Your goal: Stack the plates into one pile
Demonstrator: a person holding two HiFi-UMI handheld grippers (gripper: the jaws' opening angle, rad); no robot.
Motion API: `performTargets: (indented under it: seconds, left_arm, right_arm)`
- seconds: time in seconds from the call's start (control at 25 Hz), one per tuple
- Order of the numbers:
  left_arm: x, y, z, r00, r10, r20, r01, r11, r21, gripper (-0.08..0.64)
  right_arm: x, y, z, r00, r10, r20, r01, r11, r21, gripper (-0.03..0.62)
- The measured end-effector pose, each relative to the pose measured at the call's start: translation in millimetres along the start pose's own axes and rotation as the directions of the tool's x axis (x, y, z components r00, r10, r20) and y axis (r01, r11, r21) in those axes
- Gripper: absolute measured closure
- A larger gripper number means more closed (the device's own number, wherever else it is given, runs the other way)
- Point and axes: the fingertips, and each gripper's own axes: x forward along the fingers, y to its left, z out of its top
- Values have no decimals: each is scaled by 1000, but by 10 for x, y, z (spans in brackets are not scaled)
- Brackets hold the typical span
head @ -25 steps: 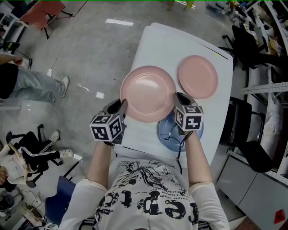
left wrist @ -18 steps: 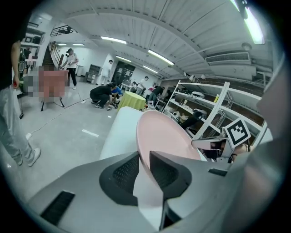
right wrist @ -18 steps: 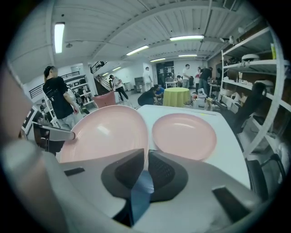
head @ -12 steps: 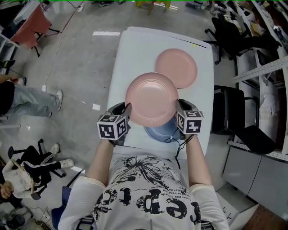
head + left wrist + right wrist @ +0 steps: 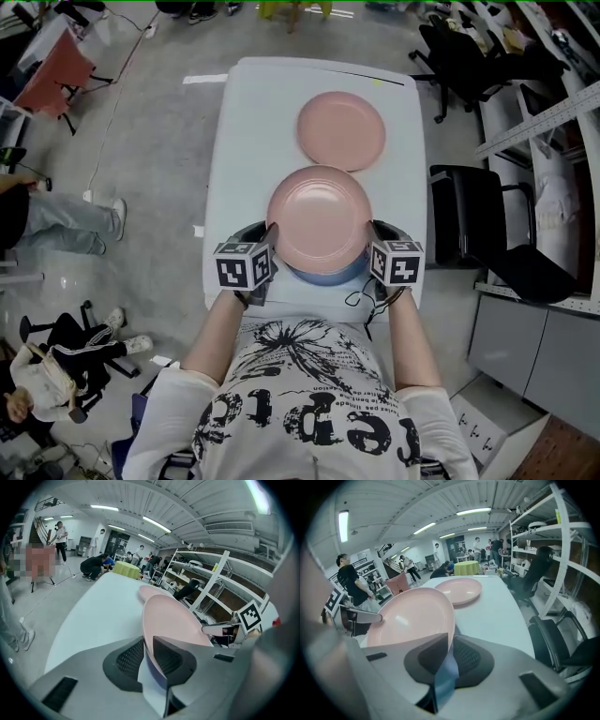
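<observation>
1. Transfer nearly done: I hold the near pink plate (image 5: 317, 217) level between both tools. Within the last second it has travelled from the left half of the white table (image 5: 242, 141) toward me. It now sits squarely over the blue plate (image 5: 323, 276) at the table's near edge.
2. The left gripper (image 5: 266, 240) is clamped on the plate's left rim. Its jaws have just been closing tighter, with that rim between them.
3. The right gripper (image 5: 373, 238) is clenched on the opposite rim, so the plate is carried from both sides.
4. The blue plate, more exposed a second ago, shows from above only as a thin crescent under the pink plate's near edge. Each gripper view catches a blue sliver just below the pink rim. I cannot tell whether the two plates already touch.
5. The far pink plate (image 5: 341, 130) lies flat farther up the table, apart from the pair.
6. My reading: the carry is over and the next step is to set the plate down. I must lower it evenly and open both grips together, or it may tip off centre. The far plate then remains to be added.
</observation>
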Motion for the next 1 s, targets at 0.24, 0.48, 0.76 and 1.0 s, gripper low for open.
performTargets:
  seconds: [0.24, 0.48, 0.76, 1.0]
  left_arm:
    - [41, -159, -170, 999, 25, -38, -24, 999, 36, 508]
    - [130, -246, -408, 989, 109, -97, -90, 980, 180, 489]
    - [225, -190, -549, 963, 242, -121, -209, 950, 233, 486]
    - [261, -179, -599, 950, 300, -89, -272, 932, 238, 489]
  right_arm:
    - [-111, -109, -290, 1000, 3, -25, -2, 999, 41, 551]
    - [-148, -206, -495, 997, 11, -81, -9, 1000, 20, 548]
    - [-132, -203, -574, 994, 32, -107, -34, 999, -20, 540]
    - [-95, -246, -599, 991, 50, -121, -55, 998, -35, 537]
